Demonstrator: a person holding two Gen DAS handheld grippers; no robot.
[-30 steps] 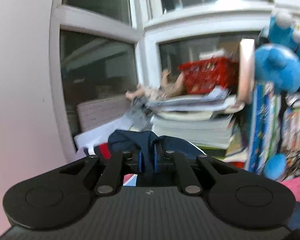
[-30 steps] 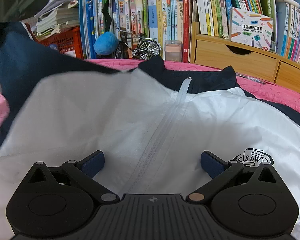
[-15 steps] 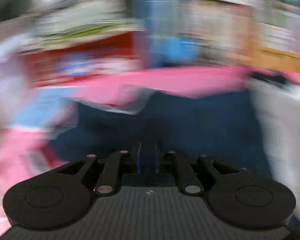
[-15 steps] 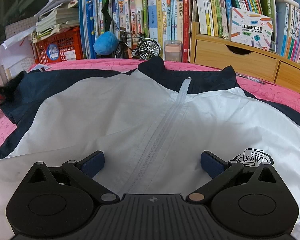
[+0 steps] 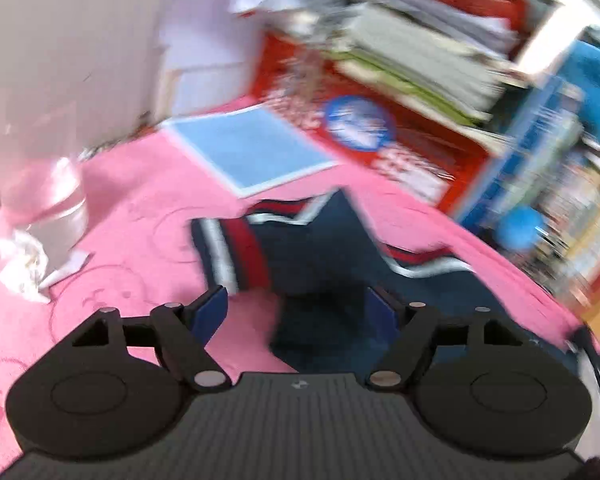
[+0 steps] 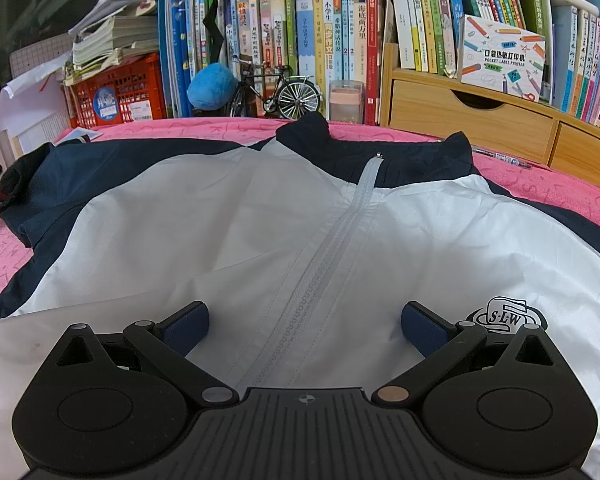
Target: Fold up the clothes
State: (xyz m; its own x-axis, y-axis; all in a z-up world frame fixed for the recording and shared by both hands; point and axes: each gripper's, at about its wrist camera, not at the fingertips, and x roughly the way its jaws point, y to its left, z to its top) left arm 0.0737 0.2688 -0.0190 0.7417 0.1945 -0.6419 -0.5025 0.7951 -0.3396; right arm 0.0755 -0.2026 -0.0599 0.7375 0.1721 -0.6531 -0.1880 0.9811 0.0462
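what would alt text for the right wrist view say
A white and navy zip-up jacket lies flat on a pink cloth, with the open right gripper hovering above its zipper. Crowded bookshelves stand behind.

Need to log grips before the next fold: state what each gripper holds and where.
Nothing is held. The left gripper has jaws opening over the jacket's navy sleeve; the right gripper is open above the zipper.

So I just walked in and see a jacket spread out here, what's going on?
A person holding a gripper in each hand is folding a navy and white zip jacket laid flat on a pink cover. The left gripper is over the jacket's striped cuff, its jaws opening, with the navy sleeve below them but not pinched. The right gripper hangs open over the zipper, holding nothing.
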